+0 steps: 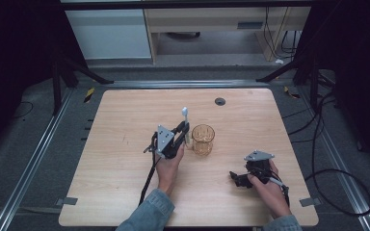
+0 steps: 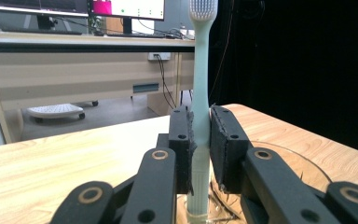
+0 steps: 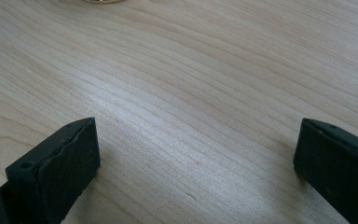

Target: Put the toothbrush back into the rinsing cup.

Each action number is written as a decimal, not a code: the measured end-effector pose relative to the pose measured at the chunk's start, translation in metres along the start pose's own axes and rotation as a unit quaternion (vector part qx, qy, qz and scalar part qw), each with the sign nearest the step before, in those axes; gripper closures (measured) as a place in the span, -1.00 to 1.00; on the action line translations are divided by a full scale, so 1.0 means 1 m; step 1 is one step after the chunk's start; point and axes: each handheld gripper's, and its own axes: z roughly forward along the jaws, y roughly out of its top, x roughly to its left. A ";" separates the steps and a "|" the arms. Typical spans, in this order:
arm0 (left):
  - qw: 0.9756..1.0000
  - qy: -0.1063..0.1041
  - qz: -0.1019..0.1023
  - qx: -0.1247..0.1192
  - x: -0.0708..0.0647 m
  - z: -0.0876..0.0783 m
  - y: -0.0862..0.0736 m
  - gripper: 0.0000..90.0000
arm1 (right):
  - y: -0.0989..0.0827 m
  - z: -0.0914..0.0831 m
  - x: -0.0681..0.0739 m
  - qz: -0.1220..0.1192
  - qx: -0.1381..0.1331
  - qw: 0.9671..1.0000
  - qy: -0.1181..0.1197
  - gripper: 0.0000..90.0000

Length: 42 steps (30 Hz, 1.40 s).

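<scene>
Two jaws of left gripper [image 1: 185, 131] clamp upright toothbrush [image 2: 200, 93] beside glass [image 1: 203, 139]; right gripper [image 1: 236, 178] jaws apart.

Matt pale wood-grain table [image 3: 205, 93], clear amber glass cup [image 1: 203, 139], smooth pale plastic toothbrush [image 2: 200, 93], rough-edged black tool pads [image 2: 223, 144]

The left tool [image 2: 200, 144] had its two black jaws pressed against the handle of a pale mint-green plastic toothbrush [image 2: 200, 84], which stood upright with its white bristled head at the top edge of the view. Below the jaws, the brush's lower end sat inside the clear rim of a round glass cup [image 2: 303, 163] on the light wooden bench [image 2: 74, 158]. Beyond the bench stood a beige desk [image 2: 74, 74] carrying monitors [image 2: 121, 7].
</scene>
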 end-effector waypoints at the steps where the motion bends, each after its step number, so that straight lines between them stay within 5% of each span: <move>1: 1.000 0.000 0.000 0.001 0.000 0.000 -0.001 0.75 | 0.000 0.000 0.000 -0.001 0.000 1.000 0.000 -0.99; 42: 0.999 -0.001 0.006 0.037 -0.001 -0.001 -0.018 0.74 | 0.000 0.000 0.000 -0.001 0.000 1.000 0.000 -0.99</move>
